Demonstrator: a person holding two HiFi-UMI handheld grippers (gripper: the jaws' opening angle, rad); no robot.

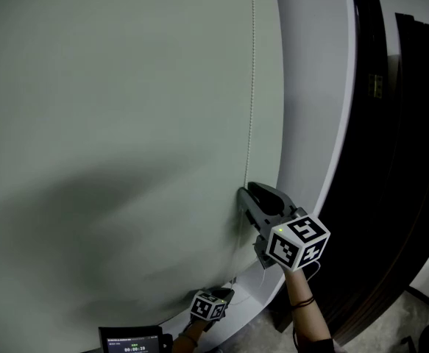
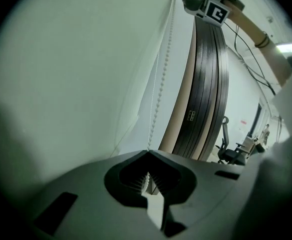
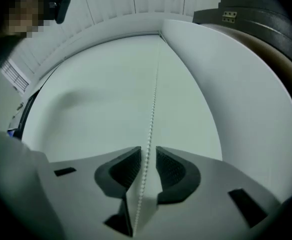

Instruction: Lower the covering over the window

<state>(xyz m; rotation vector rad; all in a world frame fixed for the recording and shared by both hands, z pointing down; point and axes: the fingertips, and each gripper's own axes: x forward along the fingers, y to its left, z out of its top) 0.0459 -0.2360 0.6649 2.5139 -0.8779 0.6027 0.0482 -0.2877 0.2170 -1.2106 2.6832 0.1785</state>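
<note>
1. Grey-green fabric of the roller blind (image 1: 126, 123) fills the window opening and hangs flat from the top of the frame down towards the sill (image 1: 254, 300). I cannot make out its bottom edge. The cloth looks thin, soft and light, so I judge it a poor place to pull: it would likely crease or skew.
2. White bead chain (image 1: 251, 87) hangs along the blind's right edge, just beside the fabric, and is the place to take hold. It is thin, limp and light. Its small round beads could slip through smooth pads but should catch in ribbed ones. It should be pulled along its own line, because a sideways tug would probably only swing it or strain the mechanism at the top.
3. Left gripper (image 2: 147, 176) sits low, near the sill. Its jaws are pressed together on the bead chain, which runs upward out of them.
4. Right gripper (image 3: 147, 159) is higher on the same chain. Its jaws are spread and the chain passes between the ribbed pads, closer to one of them, with neither clamping it.
5. For a hand-over-hand pull, the right jaws would need to close squarely on the beads before the lower grip lets go.
6. White window reveal (image 1: 310, 87) curves just to the right of the chain. Dark panels (image 1: 391, 160) lean beyond it, well apart from the chain.
</note>
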